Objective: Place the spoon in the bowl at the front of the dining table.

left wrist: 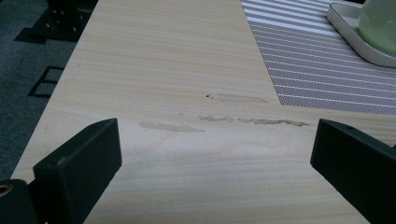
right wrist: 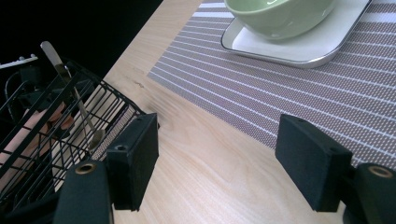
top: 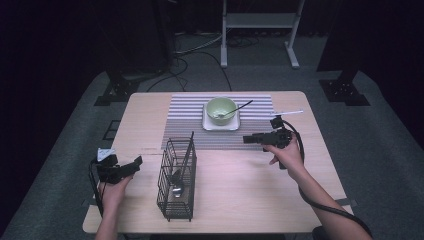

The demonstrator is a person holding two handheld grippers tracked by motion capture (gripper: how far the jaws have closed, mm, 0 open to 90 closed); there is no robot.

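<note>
My left claw [top: 131, 164] hovers wide open and empty at the counter's [top: 240, 200] left edge, wire basket [top: 176, 177] just beside it. My right claw [top: 248, 139] gapes empty, level, near the bowl [top: 220, 110] at the far edge.

Both my forearms are bare, no sleeves on them. The left gripper [top: 134, 162] I carry is black and blocky, with a pale grey three-cornered plate on top and a black cable looping beside it. My right gripper [top: 246, 139] is black too, a thick black cable curling off it along my arm. Up close, its fingers [right wrist: 133, 158] are matte black rectangular blocks with small screw holes and brass-ringed bores at their bases.
</note>
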